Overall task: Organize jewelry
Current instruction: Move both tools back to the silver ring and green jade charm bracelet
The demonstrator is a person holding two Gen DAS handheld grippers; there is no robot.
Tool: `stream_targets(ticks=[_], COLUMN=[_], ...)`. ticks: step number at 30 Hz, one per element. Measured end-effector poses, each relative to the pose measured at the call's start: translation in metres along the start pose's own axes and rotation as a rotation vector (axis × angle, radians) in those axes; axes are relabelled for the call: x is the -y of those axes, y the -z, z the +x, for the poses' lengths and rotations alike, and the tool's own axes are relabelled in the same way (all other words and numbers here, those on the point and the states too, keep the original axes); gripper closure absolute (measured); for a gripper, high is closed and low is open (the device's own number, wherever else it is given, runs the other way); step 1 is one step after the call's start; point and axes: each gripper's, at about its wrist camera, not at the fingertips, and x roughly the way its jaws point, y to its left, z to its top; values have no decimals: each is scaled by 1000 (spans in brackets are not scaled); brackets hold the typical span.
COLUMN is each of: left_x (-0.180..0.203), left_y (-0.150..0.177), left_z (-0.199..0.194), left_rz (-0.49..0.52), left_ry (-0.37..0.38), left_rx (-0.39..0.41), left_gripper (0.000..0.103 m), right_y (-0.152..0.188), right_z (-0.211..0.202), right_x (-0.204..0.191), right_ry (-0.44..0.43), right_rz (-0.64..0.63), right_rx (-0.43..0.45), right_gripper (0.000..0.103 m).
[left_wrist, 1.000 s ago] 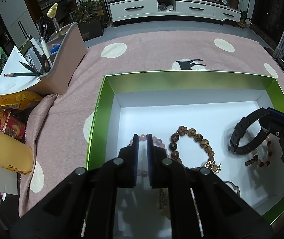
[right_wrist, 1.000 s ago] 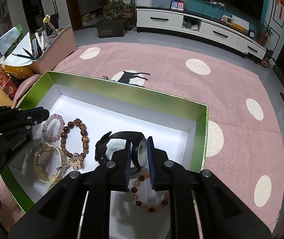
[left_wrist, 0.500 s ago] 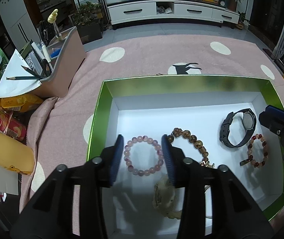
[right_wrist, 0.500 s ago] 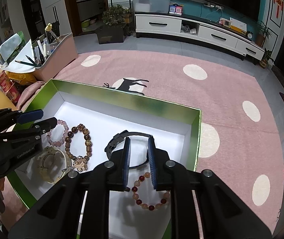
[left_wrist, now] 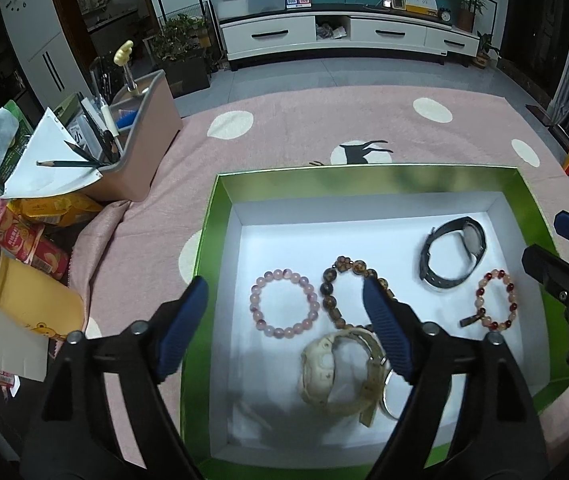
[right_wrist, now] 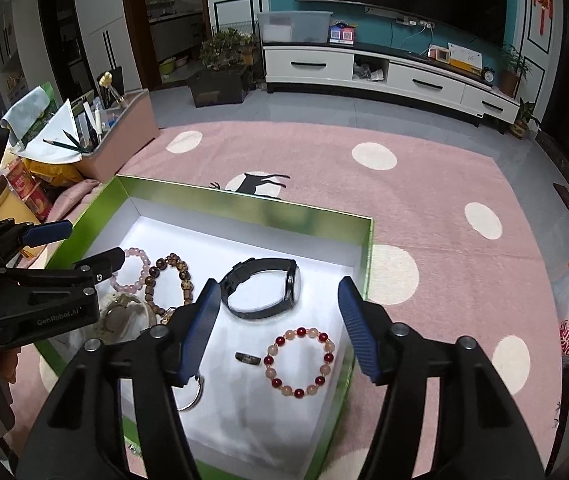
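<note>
Both tongs hang spread and empty above the box, their jaws having just been opening with nothing pinched between them. That suggests each has let go of a piece and is clear of it. The left tongs hover over the box's near left part, framing the pink bracelet, which lies flat on the white floor. The right tongs hover over the near right part, above the red bracelet.

The box holds everything, spaced apart so nothing tangles: nearest the front edge a cream watch with a metal ring beside it. Behind that runs a row of the pink bracelet, a brown bracelet and the red bracelet with its dark charm. Farthest back, toward the right wall, the black watch stands on its strap edge.

Beyond the box's left edge a tan organizer holds pencils.
</note>
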Motion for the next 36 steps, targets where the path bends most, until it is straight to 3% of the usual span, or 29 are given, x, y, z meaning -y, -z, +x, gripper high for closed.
stream_targets(ticks=[11, 16, 21, 36], left_x=[6, 6, 7, 3], left_y=[11, 22, 35, 70], left_z=[-39, -57, -73, -102], left_rz=[0, -3, -4, -19], left_ry=[-4, 0, 10, 5], left_rx=[42, 61, 77, 91], left_gripper=[10, 4, 2, 2], right_y=[13, 23, 34, 66], right_z=[-40, -60, -76, -109], right_x=[-1, -2, -4, -10], right_ry=[-9, -16, -31, -52], right_rz=[14, 18, 17, 23], right_rx=[50, 73, 86, 99], right_gripper=[32, 20, 15, 15])
